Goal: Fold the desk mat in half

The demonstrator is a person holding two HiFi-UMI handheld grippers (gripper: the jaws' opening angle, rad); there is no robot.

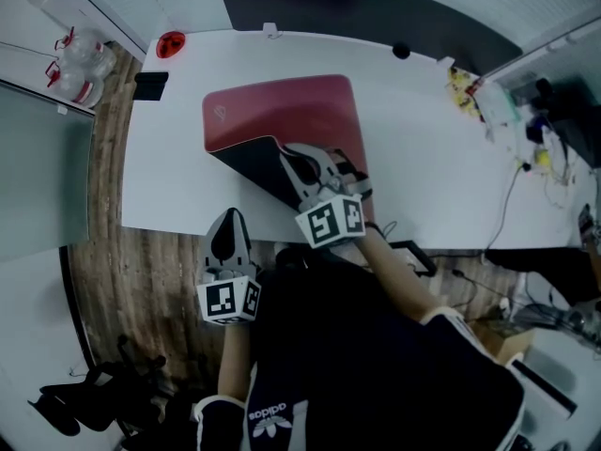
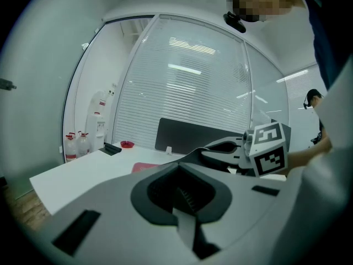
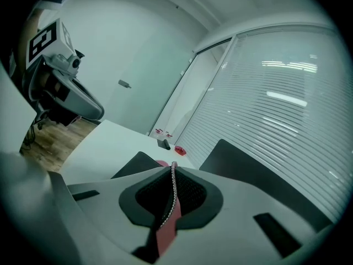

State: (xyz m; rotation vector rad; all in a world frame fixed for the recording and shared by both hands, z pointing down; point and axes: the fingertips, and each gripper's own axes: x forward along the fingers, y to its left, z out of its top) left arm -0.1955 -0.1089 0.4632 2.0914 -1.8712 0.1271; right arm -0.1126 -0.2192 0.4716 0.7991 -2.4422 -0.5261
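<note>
While right gripper (image 1: 287, 151) pinches mat (image 1: 282, 111), red bowl (image 1: 170, 43)

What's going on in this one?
A person is folding a red desk mat on a white table. The right gripper is clamped on the mat's near edge, which is lifted and partly turned over so the dark underside shows. The left gripper holds nothing and hangs just off the table's near edge. The fold is not yet finished.

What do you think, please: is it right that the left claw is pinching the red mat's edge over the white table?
Not quite: the right claw is pinching the edge of the red mat over the white table, as the right gripper view shows.
</note>
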